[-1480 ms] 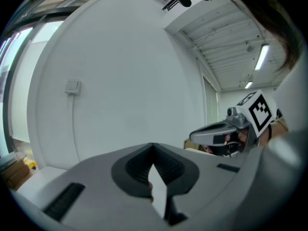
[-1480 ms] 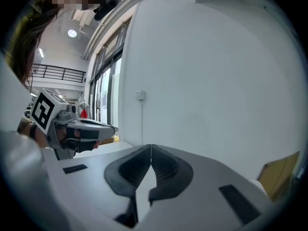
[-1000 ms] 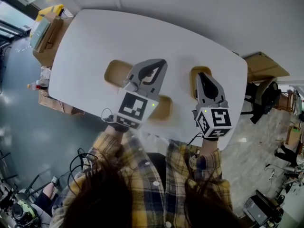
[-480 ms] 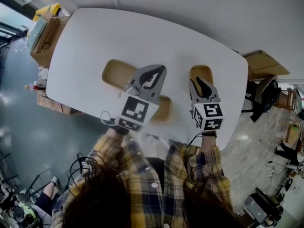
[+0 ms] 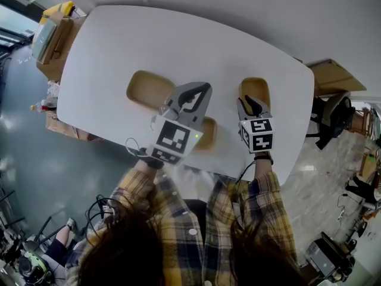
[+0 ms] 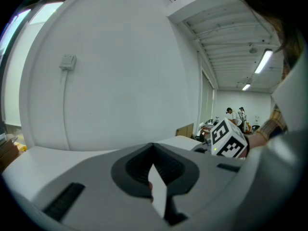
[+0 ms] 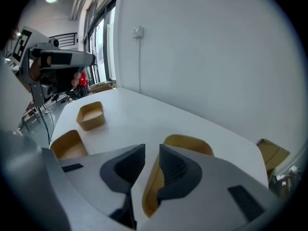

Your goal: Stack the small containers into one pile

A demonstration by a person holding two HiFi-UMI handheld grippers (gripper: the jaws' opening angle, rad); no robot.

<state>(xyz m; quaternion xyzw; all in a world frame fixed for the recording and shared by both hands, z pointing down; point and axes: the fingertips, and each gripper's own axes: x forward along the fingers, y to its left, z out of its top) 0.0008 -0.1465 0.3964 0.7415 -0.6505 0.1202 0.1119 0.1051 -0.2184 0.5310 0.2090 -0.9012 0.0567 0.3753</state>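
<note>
Three tan containers stand apart on the white table (image 5: 119, 46): one at the left (image 5: 146, 88), one in the middle (image 5: 207, 134) partly hidden under my left gripper, one at the right (image 5: 256, 88). My left gripper (image 5: 204, 88) hovers between the left and middle containers, shut with nothing in it (image 6: 154, 146). My right gripper (image 5: 247, 99) points down at the near rim of the right container (image 7: 188, 141). Its jaws (image 7: 152, 147) have just been opening and stand apart, the container's near wall showing in the gap, untouched. The other two containers (image 7: 90, 115) (image 7: 67, 146) lie to its left.
Cardboard boxes stand on the floor off the table's left end (image 5: 56, 31) and off its right end (image 5: 333, 76). A dark chair (image 5: 333, 115) is at the right. A white wall runs along the table's far side.
My right gripper has come down toward the right container and its jaws have parted. My left gripper has sunk a little over the table and stays shut.
</note>
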